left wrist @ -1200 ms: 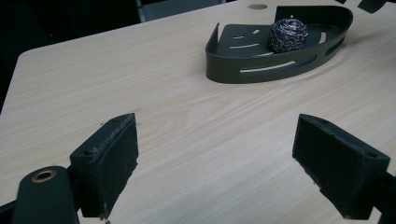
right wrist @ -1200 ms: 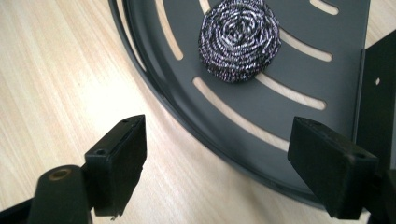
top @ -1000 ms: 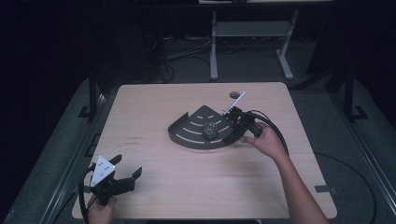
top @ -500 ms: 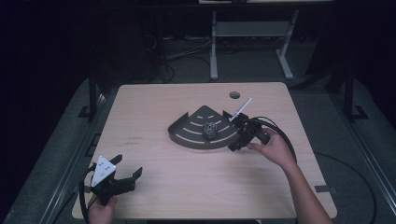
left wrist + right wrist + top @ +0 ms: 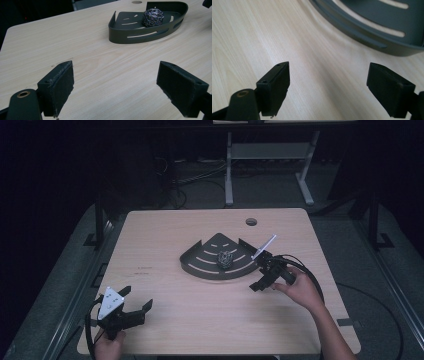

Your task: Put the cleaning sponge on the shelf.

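A dark grey quarter-round corner tray [image 5: 200,262] with slots lies at the middle of the wooden table. A ball of steel wool [image 5: 225,258] sits inside it, also seen as a steel wool ball [image 5: 152,17] in the tray [image 5: 140,37] from the left gripper view. My right gripper [image 5: 258,276] stands open just right of the tray's curved rim [image 5: 372,37], with nothing between its jaws. My left gripper [image 5: 136,299] is open near the table's front left corner, far from the tray, its pads [image 5: 58,86] empty.
The table [image 5: 165,235] has a round cable hole [image 5: 251,222] at the back. Cables trail from both grippers. A metal stand [image 5: 265,155] and dark floor lie beyond the far edge.
My right gripper has drawn back from over the tray toward the front right, with its jaws open and empty. The steel wool stays in the tray. My left gripper has not moved.
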Demonstrator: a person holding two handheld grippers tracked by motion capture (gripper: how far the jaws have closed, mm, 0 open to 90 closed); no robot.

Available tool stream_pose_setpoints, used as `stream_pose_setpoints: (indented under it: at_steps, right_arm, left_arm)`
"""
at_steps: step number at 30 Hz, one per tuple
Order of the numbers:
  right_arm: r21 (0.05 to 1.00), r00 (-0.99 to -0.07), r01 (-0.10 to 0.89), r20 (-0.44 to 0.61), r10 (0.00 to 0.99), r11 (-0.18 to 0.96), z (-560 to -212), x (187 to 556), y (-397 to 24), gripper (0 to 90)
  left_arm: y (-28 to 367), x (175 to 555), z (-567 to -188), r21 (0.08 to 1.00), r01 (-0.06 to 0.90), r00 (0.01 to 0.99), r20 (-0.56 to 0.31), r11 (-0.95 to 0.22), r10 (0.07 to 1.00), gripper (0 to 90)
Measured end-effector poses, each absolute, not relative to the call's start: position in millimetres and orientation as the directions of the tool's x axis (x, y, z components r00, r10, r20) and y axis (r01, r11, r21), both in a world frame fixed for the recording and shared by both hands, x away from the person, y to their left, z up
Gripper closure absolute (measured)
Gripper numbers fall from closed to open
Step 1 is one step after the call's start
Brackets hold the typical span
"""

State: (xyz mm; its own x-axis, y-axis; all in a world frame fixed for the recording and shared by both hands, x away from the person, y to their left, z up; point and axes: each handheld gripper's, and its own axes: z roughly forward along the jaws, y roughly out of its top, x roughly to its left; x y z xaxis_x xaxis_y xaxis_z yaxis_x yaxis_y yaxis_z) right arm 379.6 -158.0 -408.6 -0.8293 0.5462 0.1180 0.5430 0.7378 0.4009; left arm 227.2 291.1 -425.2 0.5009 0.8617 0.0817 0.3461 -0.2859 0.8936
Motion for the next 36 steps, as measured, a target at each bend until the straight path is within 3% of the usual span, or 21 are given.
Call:
stream_pose_setpoints:
  at_steps: [36]
  right_arm:
    - [0.454, -0.799, 0.575, 0.131, 0.587, 0.680, -439.9, 313.0, -201.3, 17.5]
  left_arm:
    - [288.5, 228.0, -425.9, 0.892, 0.344, 0.509, 0.086, -0.294, 0.856, 13.7]
